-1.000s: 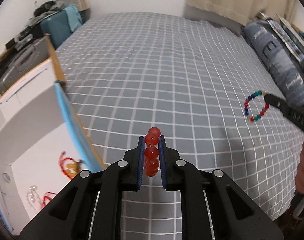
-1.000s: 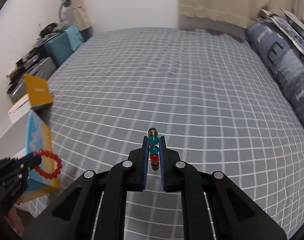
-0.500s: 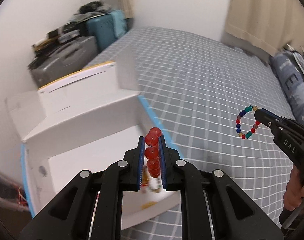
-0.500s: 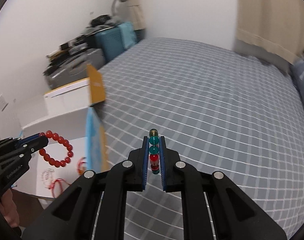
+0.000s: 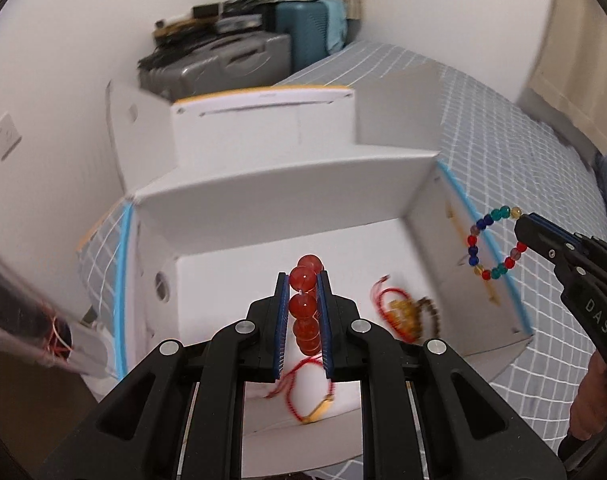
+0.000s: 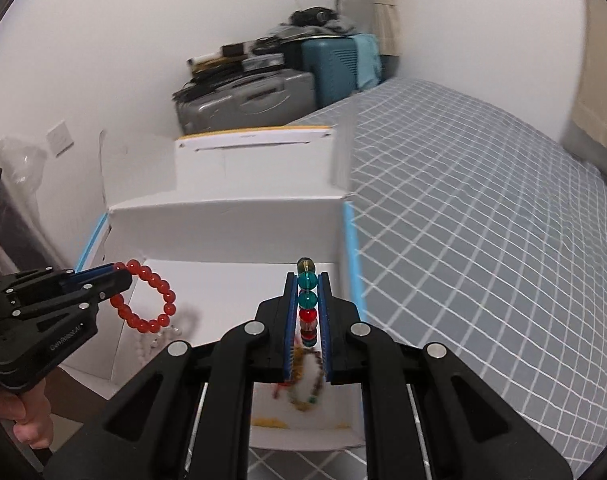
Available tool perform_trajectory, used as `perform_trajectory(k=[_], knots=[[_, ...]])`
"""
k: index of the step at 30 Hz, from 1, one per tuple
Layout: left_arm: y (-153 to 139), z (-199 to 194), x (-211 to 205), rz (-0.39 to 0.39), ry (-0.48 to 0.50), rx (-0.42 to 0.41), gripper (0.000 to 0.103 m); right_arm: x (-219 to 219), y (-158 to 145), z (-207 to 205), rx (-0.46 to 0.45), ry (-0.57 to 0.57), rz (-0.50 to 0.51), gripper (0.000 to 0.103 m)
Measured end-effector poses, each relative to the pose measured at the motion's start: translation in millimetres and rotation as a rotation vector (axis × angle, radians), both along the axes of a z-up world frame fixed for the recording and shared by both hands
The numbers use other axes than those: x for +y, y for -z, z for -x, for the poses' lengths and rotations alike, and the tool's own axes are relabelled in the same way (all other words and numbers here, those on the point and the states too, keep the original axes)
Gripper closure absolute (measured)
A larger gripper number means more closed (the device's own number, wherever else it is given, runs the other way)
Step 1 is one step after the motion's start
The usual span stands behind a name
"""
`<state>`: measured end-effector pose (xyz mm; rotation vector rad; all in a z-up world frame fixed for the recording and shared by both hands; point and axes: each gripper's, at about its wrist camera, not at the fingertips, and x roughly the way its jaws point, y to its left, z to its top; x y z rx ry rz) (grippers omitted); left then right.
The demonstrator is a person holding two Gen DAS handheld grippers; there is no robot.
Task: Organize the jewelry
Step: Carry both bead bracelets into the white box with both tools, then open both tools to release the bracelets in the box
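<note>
Red beads (image 5: 303, 304) sit squeezed between the two fingers of the left gripper (image 5: 302, 280). They line up in a row that points straight ahead along the fingers, with the top bead poking out past the tips. In the right wrist view the whole red loop (image 6: 147, 298) shows, hanging off the left gripper's tip like a ring stood on its edge.

The right gripper (image 6: 307, 280) is shut tight on a colour bracelet (image 6: 307, 304). Its beads go green, green, red down the gap, also in a line pointing ahead. From the left wrist view this bracelet (image 5: 493, 242) is a round loop of blue, red, green and yellow beads, hanging from the right gripper's tip, over the right wall of the box.

Both grippers are up in the air over a white box (image 5: 287, 196) with blue edges. The box is open and sits at the side of a bed (image 6: 483, 240) with a grey cover and white squares. Down in the box lie more things: red strings (image 5: 293, 380), a gold and brown bracelet (image 5: 403, 314), and what looks like a pale bead chain (image 6: 159, 340), all a bit blurry. The red beads hang over the left part of the box, the colour ones over the right part.

Behind the box are a grey case (image 6: 247, 98) and a blue one (image 6: 331, 66) by the wall.
</note>
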<state>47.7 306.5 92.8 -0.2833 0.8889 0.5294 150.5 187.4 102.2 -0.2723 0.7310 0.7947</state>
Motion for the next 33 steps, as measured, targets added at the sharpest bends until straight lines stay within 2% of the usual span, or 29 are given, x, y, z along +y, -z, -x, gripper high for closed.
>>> perform_trajectory(k=[7, 14, 22, 24, 25, 26, 28, 30, 32, 33], knots=[[28.9, 14.7, 18.5, 0.027, -0.051, 0.036, 0.09, 34.2, 36.3, 10.8, 0.045, -0.063, 0.056, 0.094], [54.2, 14.5, 31.8, 0.048, -0.068, 0.073, 0.09, 46.7, 70.0, -1.1, 0.095, -0.051, 0.123, 0.093], [57.8, 15.0, 36.0, 0.044, -0.078, 0.077, 0.088, 48.0, 79.3, -1.9, 0.108, -0.027, 0.154, 0.091], [51.3, 19.8, 35.0, 0.008, -0.104, 0.06, 0.086, 43.5, 74.2, -0.1, 0.105, -0.023, 0.141, 0.067], [48.3, 22.4, 34.4, -0.003, -0.113, 0.05, 0.079, 40.9, 70.1, 2.7, 0.097, -0.022, 0.129, 0.061], [44.1, 25.9, 33.2, -0.007, -0.12, 0.033, 0.062, 36.2, 64.0, 6.9, 0.08, -0.029, 0.11, 0.053], [35.8, 33.8, 29.9, -0.016, -0.134, 0.003, 0.044, 29.4, 53.9, 14.8, 0.044, -0.038, 0.093, 0.042], [29.3, 40.5, 23.8, -0.032, -0.14, -0.019, 0.04, 21.5, 43.9, 23.0, 0.014, -0.044, 0.074, 0.023], [24.2, 47.4, 15.3, -0.047, -0.138, -0.031, 0.026, 10.5, 33.6, 31.3, -0.003, -0.048, 0.04, 0.017], [22.2, 51.4, 9.7, -0.053, -0.137, -0.04, 0.023, 6.2, 30.7, 35.0, -0.009, -0.049, 0.033, 0.012]])
